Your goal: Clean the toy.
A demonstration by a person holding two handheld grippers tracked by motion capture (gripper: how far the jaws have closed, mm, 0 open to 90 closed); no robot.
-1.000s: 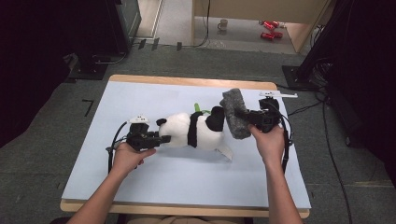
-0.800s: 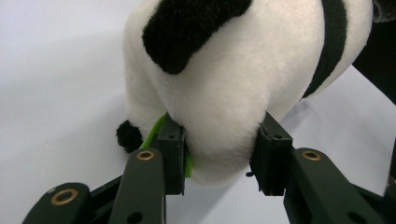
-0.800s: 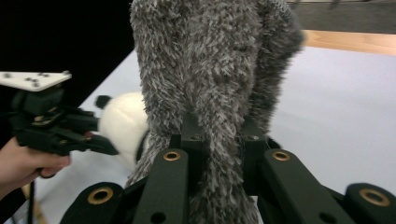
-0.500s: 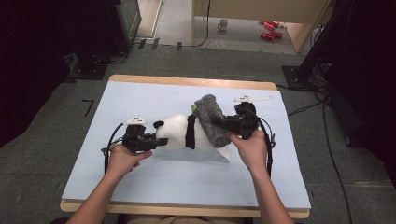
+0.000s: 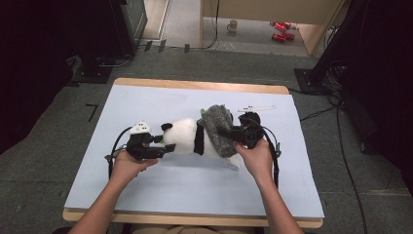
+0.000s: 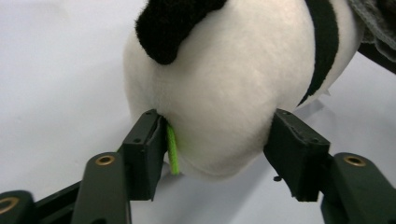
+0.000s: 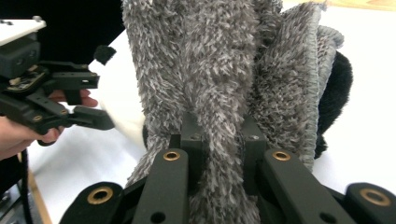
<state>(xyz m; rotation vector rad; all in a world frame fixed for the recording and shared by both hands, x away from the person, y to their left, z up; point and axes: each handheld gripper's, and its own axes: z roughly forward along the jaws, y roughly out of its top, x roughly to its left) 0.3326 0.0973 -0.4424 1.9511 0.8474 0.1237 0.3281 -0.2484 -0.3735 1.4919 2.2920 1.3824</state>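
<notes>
Plush panda (image 5: 187, 139) lies mid-frame on the pale blue table (image 5: 146, 102) over grey carpet, left gripper (image 5: 163, 145) jaws just opening around its head, right gripper (image 5: 225, 132) clenched on grey fuzzy cloth (image 5: 217, 127) draped over it.

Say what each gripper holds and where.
Right gripper clamps a fold of the grey cloth. Left gripper brackets the panda's head; its jaws just opened.

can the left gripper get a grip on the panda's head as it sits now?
Probably yes. The left gripper has just been opening, and its jaws now stand either side of the panda, head between them with nothing in the way. The right gripper, shut on the grey cloth, works farther along the body.
</notes>
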